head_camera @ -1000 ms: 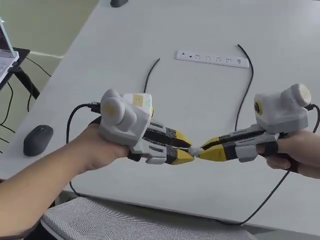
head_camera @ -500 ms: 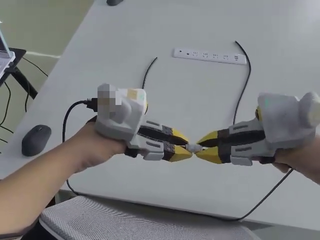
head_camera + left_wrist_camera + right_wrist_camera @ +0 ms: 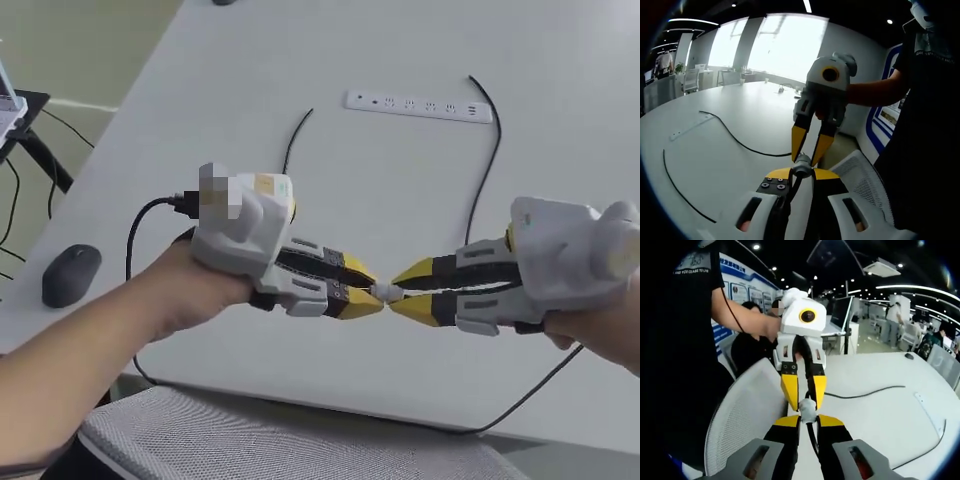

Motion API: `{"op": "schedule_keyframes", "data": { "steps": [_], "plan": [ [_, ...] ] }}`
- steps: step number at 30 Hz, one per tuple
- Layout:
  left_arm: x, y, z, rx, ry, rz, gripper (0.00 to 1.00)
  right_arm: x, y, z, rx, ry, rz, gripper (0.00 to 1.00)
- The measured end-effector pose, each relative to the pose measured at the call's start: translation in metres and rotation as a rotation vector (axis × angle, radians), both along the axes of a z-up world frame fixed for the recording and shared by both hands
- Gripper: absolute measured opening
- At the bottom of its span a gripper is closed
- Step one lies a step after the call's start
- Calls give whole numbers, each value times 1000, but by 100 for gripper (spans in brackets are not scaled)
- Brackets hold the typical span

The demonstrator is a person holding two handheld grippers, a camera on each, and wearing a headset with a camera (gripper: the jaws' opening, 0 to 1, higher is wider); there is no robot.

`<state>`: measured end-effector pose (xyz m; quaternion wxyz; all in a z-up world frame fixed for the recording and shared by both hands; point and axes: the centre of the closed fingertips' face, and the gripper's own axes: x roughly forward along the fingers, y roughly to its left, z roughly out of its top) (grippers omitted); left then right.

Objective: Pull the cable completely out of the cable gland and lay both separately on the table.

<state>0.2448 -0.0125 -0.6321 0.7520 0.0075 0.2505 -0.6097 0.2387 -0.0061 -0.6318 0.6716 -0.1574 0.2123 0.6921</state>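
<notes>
Grey cable gland (image 3: 384, 292) (mid-air) between jaws; left gripper (image 3: 372, 293), right gripper (image 3: 397, 292) clamp it.

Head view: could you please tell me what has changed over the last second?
Very little. The right gripper has dipped slightly at its rear, levelling out. The left gripper stayed put. Both remain shut tip to tip on the cable gland; nothing was released.

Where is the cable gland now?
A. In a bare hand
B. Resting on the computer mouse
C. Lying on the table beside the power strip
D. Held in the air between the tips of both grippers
D: in the head view the cable gland is pinched between the tips of the left gripper and the right gripper, above the table and not lying on it.
</notes>
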Motion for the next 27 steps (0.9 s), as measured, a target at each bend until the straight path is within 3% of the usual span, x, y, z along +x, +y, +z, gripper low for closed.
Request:
{"op": "schedule_keyframes", "data": {
  "steps": [5, 7, 9, 10, 12, 15, 18, 22, 27],
  "plan": [
    [0, 1, 2, -4, -9, 0, 15, 2, 1, 1, 17, 37, -16, 8],
    [-1, 1, 3, -3, -16, -5, 15, 1, -1, 2, 29, 129, -42, 9],
    [-2, 1, 3, -1, -29, -11, 15, 5, -3, 3, 42, 172, -67, 12],
    [-2, 0, 3, -2, -35, -15, 15, 6, -5, 4, 52, 233, -84, 14],
    [-3, 0, 3, 0, -47, -20, 15, 0, -8, 7, 69, 397, -94, 20],
    [-5, -2, 5, 5, -79, -34, 15, 4, -11, 16, 136, 579, -106, 22],
    [-7, -3, 7, 5, -103, -44, 15, 7, -12, 18, 154, 709, -117, 20],
    [-7, -4, 9, 5, -119, -51, 15, 4, -10, 11, 127, 811, -98, 19],
    [-9, -5, 10, 9, -127, -58, 15, 1, -4, 5, 121, 842, -85, 17]
  ]
}}
